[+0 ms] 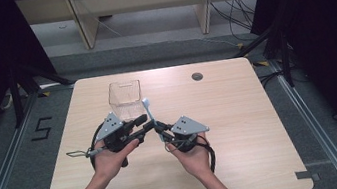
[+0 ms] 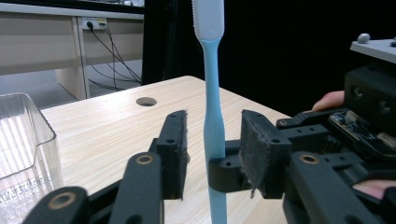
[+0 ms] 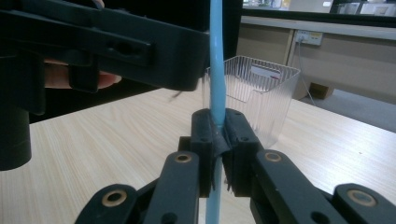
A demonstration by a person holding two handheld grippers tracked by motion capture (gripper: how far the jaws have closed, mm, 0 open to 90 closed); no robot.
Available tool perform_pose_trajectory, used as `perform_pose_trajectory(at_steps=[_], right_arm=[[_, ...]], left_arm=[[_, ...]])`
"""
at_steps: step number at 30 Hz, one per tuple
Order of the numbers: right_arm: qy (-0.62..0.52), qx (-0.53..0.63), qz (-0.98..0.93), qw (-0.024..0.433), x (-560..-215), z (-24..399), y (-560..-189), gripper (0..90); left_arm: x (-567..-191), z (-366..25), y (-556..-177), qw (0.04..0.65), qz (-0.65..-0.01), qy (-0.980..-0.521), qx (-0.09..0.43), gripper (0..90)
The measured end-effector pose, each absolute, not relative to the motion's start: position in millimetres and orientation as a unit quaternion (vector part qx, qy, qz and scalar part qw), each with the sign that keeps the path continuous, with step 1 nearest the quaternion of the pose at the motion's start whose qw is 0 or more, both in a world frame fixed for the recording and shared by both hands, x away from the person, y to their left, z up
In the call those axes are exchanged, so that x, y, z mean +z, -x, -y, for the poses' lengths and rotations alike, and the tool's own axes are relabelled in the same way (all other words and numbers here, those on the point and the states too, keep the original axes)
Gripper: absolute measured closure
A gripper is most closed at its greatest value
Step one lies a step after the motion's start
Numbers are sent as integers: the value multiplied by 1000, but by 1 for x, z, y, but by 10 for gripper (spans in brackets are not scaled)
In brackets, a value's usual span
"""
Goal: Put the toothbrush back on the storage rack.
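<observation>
**Toothbrush held upright by the right tool, left tool's jaws parted around it**

Above the middle of the tabletop, the person holds the two tools nose to nose. The right tool is clenched on the light blue toothbrush: both pads press flat against the handle, low on its length, and the brush stands nearly upright with its white head at the top. In the high view the toothbrush rises between the two tools, its head just in front of the clear plastic bin at the far side of the tabletop.

The left tool comes at the handle from the other side. Its jaws stand on either side of the toothbrush, part-way open, with a visible gap between each pad and the handle; neither pad touches it. The left tool's pads sit level with the right tool's black jaws, which grip the handle just behind them. From above, the left tool meets the right tool at the brush.
</observation>
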State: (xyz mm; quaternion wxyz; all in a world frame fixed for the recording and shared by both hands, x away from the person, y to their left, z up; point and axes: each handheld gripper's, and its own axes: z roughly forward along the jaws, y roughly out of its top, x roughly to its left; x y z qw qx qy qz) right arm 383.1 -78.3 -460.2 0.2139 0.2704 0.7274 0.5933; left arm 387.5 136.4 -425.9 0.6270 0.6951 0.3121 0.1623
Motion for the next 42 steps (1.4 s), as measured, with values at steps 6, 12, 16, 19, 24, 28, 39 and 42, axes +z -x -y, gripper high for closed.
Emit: perform_pose_trajectory(at_steps=[6,12,16,19,24,28,39,42], right_arm=[[-266,594,-725,226,-461,75,-384,837],[-267,591,-725,231,-460,74,-383,837],[-265,592,-725,232,-459,74,-384,837],[-264,597,-724,224,-459,72,-384,835],[-264,590,-728,229,-458,71,-384,810],[-259,593,-728,225,-460,67,-385,763],[-257,565,-750,231,-461,78,-381,601],[-261,554,-755,235,-462,85,-377,597]], left_arm=[[-425,-134,-389,627,-314,-694,164,686],[-424,-132,-391,628,-314,-692,166,739],[-423,-132,-391,630,-312,-691,169,785],[-422,-132,-390,629,-308,-692,171,791],[-421,-132,-389,627,-299,-696,182,794],[-420,-133,-388,626,-293,-697,190,794],[-417,-139,-389,623,-292,-696,207,795],[-417,-141,-390,622,-294,-694,210,795]])
